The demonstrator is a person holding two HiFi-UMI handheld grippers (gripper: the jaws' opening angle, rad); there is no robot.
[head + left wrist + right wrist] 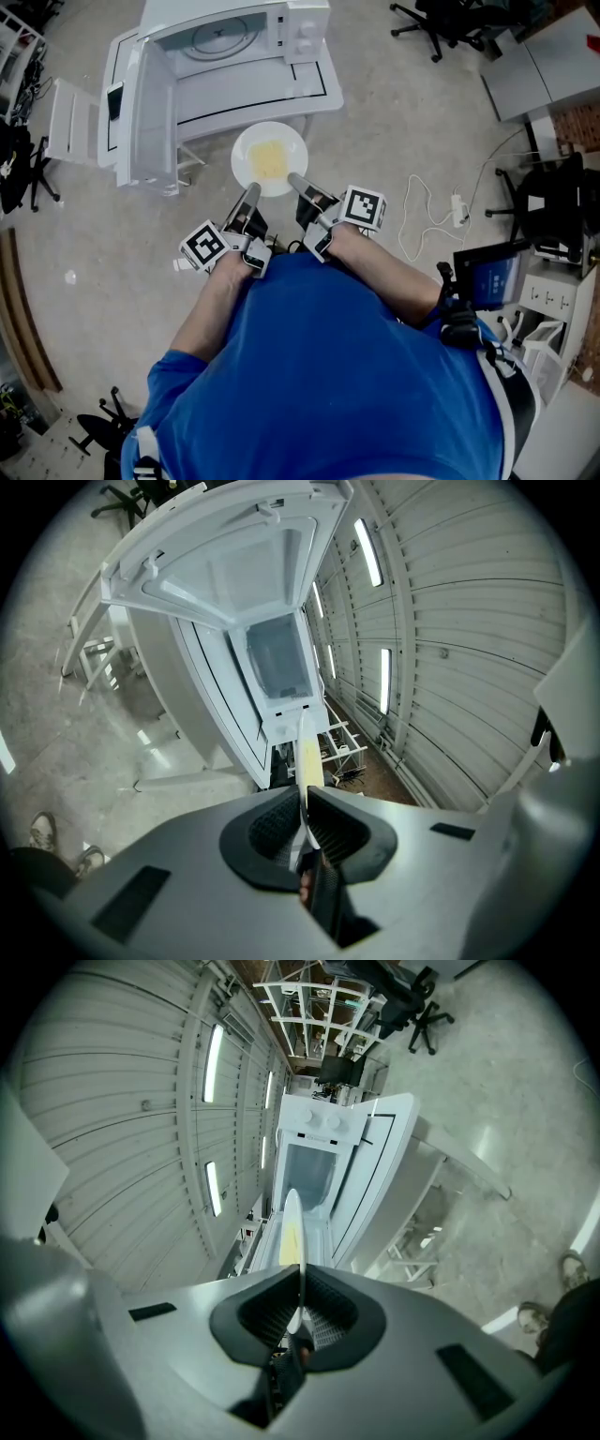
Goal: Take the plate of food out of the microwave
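Note:
A white plate point(269, 159) with yellow food point(270, 163) hangs level in front of the open white microwave point(234, 37), outside its cavity. My left gripper point(251, 194) is shut on the plate's near-left rim and my right gripper point(294, 178) on its near-right rim. In the left gripper view the plate point(306, 750) shows edge-on, running out from my left gripper point(302, 822) toward the microwave point(277, 658). The right gripper view shows the same edge-on plate point(292, 1227) clamped in my right gripper point(298, 1302), with the microwave point(314, 1166) beyond.
The microwave door point(141, 103) stands swung open to the left. The microwave sits on a white table point(314, 89). A white cable with a power strip point(457, 208) lies on the floor at right. Office chairs point(441, 23) stand at the far right, and equipment point(487, 277) at the near right.

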